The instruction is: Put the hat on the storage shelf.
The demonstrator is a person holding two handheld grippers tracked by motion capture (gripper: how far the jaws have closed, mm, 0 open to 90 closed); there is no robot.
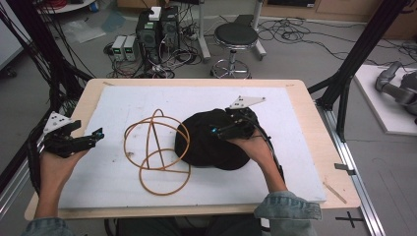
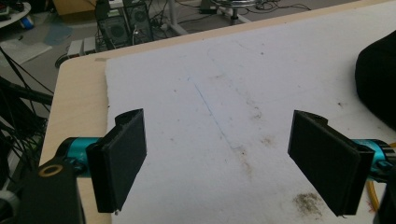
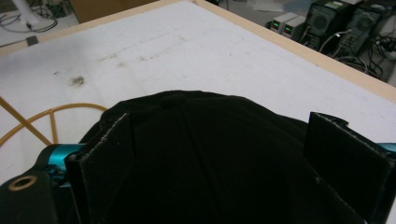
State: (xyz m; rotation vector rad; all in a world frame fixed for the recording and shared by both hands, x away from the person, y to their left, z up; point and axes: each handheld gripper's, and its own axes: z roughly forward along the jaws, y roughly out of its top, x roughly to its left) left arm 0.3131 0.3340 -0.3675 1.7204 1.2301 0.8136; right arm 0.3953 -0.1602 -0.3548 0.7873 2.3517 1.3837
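A black fabric cap [image 1: 209,142] lies on the white foam board [image 1: 123,98] covering the wooden desk [image 1: 314,128], just right of an orange wire frame of joined hoops [image 1: 156,152]. The right gripper [image 1: 231,129] sits over the cap's crown, jaws apart either side of it. The left gripper [image 1: 93,135], jaws wide apart and holding nothing, hovers well left of the cap at the board's edge.

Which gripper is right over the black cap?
The right gripper. Its open jaws sit on either side of the black cap, while the left gripper hangs open over the bare white board, away from the orange wire frame.
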